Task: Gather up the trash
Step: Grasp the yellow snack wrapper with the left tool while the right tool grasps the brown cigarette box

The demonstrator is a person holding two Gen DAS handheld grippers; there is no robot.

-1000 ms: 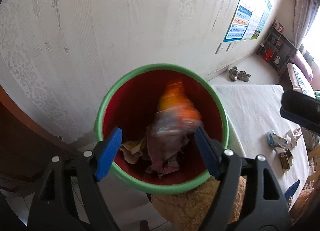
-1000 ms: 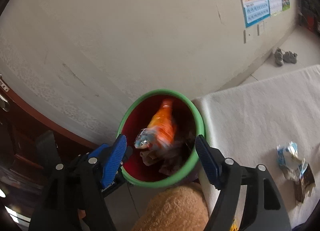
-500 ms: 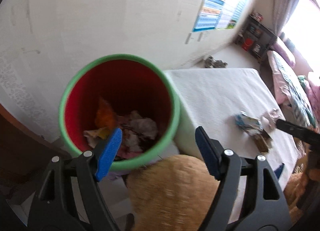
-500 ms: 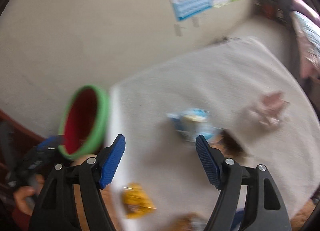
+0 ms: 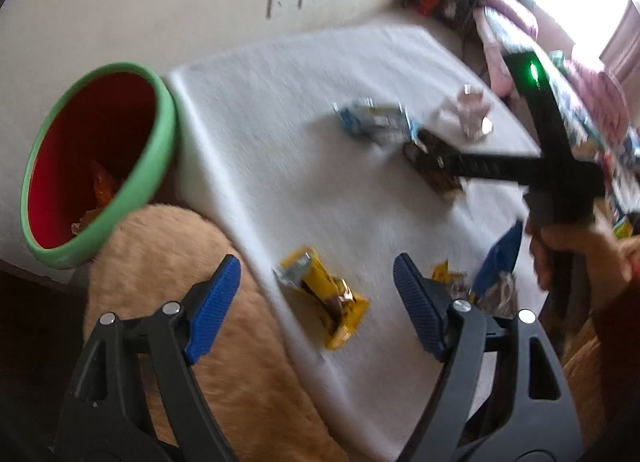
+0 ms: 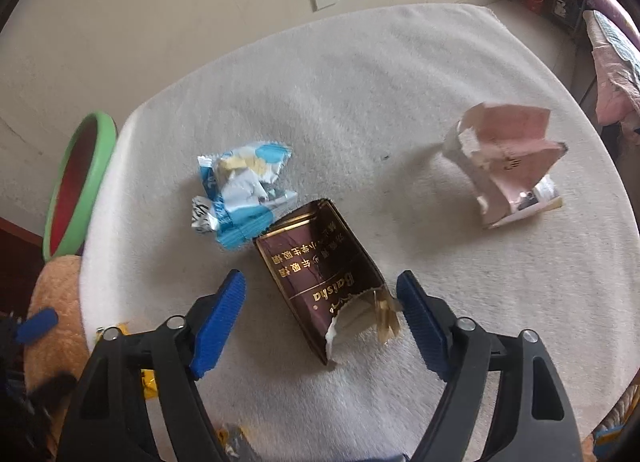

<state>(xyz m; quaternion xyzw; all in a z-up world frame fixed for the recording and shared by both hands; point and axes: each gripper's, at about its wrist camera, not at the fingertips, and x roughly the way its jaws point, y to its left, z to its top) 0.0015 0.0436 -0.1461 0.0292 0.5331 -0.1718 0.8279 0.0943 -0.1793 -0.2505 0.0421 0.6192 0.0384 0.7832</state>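
While closing, right gripper (image 6: 320, 316) (around brown carton (image 6: 326, 282))

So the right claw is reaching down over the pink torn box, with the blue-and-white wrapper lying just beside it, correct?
Not quite. The right wrist view shows the right claw over the dark brown packet, its jaws closing around it but not yet touching. The pink torn box lies well apart; the blue-and-white wrapper is beside the brown packet.
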